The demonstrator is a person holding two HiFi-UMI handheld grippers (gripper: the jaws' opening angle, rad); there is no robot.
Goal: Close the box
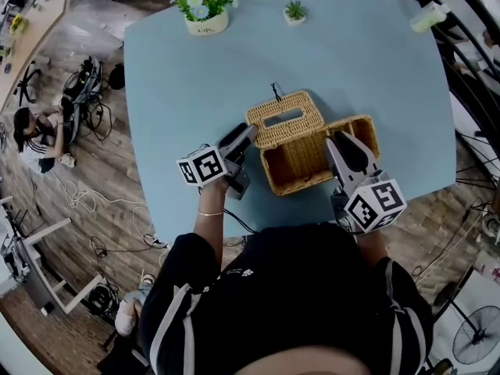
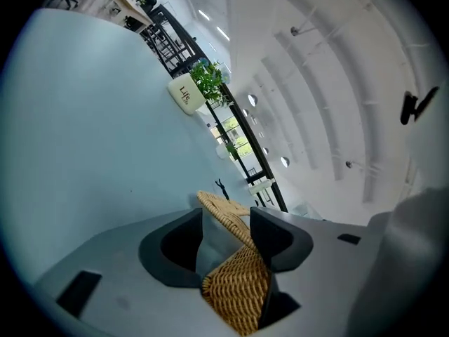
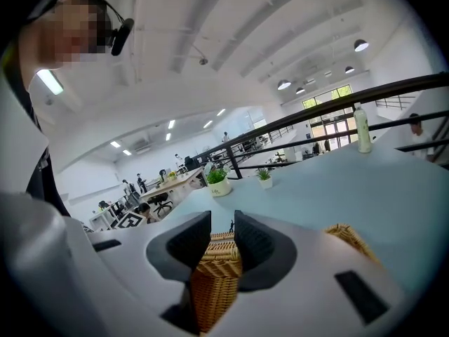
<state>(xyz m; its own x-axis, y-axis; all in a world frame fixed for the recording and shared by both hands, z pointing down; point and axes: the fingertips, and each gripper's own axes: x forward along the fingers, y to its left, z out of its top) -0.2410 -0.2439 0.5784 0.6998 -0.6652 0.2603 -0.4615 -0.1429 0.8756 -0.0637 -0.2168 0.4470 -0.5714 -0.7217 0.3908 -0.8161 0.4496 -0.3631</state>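
Note:
An open wicker box [image 1: 301,162] sits on the blue table [image 1: 172,92], with its slotted lid [image 1: 285,119] raised and leaning at the back left. My left gripper [image 1: 248,133] reaches in from the left at the lid's near corner. In the left gripper view the lid [image 2: 238,290] runs between the jaws of the left gripper [image 2: 226,223]; they stand open, with table showing beside the left pad. My right gripper [image 1: 337,141] is shut on the box's wicker wall [image 3: 214,286], which fills the narrow gap of the right gripper [image 3: 222,234].
A white flower pot [image 1: 207,18], a small plant [image 1: 294,12] and a pale bottle [image 1: 428,16] stand along the table's far edge. A small black object [image 1: 275,91] lies just behind the lid. Cables and a seated person [image 1: 31,131] are on the floor at the left.

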